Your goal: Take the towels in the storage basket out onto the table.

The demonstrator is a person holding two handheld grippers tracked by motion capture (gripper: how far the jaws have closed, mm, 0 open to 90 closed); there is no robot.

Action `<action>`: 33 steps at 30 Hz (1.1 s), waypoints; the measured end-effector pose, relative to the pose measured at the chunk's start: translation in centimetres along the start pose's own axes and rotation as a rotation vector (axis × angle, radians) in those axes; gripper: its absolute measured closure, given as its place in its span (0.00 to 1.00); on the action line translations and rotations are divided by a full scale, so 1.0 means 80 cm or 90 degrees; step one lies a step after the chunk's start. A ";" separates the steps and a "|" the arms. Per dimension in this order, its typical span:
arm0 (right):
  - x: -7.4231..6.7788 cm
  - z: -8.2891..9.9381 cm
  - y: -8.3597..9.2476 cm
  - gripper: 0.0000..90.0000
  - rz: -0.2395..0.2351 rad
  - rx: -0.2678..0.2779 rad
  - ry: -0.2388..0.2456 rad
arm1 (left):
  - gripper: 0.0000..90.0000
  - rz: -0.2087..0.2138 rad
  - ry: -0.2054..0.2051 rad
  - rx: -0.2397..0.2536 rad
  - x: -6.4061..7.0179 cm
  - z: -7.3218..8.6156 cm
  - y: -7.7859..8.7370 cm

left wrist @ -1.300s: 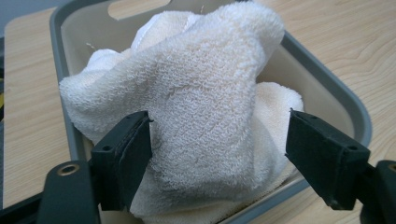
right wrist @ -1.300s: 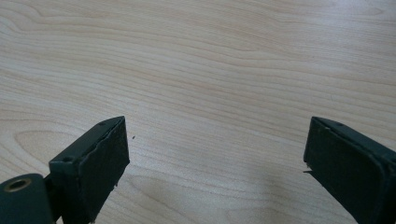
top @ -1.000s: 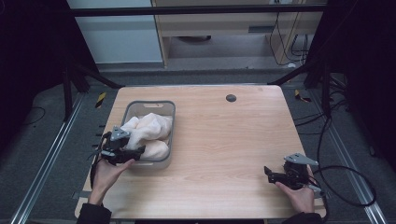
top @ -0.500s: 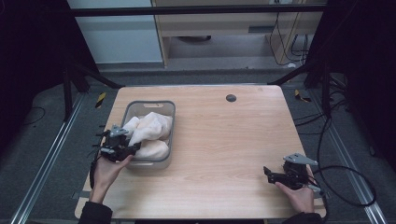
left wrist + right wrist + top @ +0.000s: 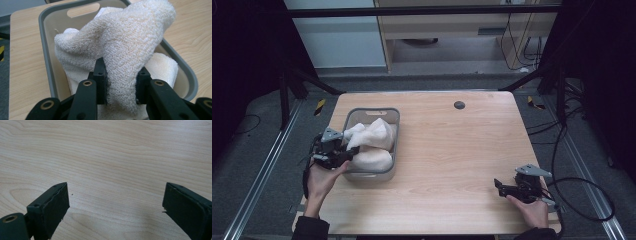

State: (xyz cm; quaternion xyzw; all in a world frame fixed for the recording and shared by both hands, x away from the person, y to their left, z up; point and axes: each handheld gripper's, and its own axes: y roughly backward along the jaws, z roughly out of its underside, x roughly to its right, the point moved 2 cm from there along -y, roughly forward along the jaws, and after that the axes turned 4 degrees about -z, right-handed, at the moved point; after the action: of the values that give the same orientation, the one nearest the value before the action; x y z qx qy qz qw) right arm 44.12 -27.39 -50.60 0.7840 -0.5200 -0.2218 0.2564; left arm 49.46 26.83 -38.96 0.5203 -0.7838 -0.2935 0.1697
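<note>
A grey plastic basket stands on the left part of the wooden table. It holds a crumpled cream towel lying on top of a rolled one. My left gripper reaches over the basket's near left rim. Its jaws have just been closing, and both pads now pinch a fold of the crumpled towel. My right gripper rests low over bare wood near the table's front right, open, with nothing between its jaws.
A small dark round hole cover sits near the table's far edge. A black cable loops off the right gripper past the table's right edge. Metal frame rails run along both sides of the table.
The left gripper's jaws have closed on the crumpled towel at the basket's near left side. The right hand and its gripper have stayed put.
</note>
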 end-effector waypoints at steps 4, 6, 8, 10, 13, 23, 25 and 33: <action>0.001 0.000 0.000 0.08 0.001 -0.001 0.002 | 0.78 0.006 0.004 0.003 -0.002 -0.004 0.004; 0.001 0.000 0.000 0.08 0.001 -0.001 0.003 | 0.78 0.007 0.000 0.002 -0.002 -0.007 0.006; 0.001 0.000 0.000 0.08 0.002 -0.002 0.004 | 0.78 0.008 -0.002 0.005 -0.001 -0.010 0.009; 0.000 0.000 0.000 0.08 0.003 -0.003 0.002 | 0.78 0.009 -0.006 0.006 -0.001 -0.013 0.013; 0.000 0.000 0.000 0.08 0.003 -0.003 0.002 | 0.78 0.010 -0.009 0.007 -0.002 -0.016 0.017; 0.000 0.001 0.000 0.08 0.001 -0.006 0.008 | 0.78 0.001 -0.031 0.010 -0.007 -0.047 0.046; 0.000 0.001 0.000 0.08 0.001 -0.007 0.008 | 0.78 0.002 -0.033 0.012 -0.007 -0.051 0.049; 0.000 0.001 0.000 0.07 0.002 -0.006 0.009 | 0.78 0.003 -0.043 0.013 -0.011 -0.080 0.067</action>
State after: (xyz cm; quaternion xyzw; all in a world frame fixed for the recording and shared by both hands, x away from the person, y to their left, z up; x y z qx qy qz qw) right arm 44.08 -27.40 -50.67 0.7837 -0.5180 -0.2181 0.2643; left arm 49.60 27.33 -30.60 0.5101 -0.7931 -0.3028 0.1387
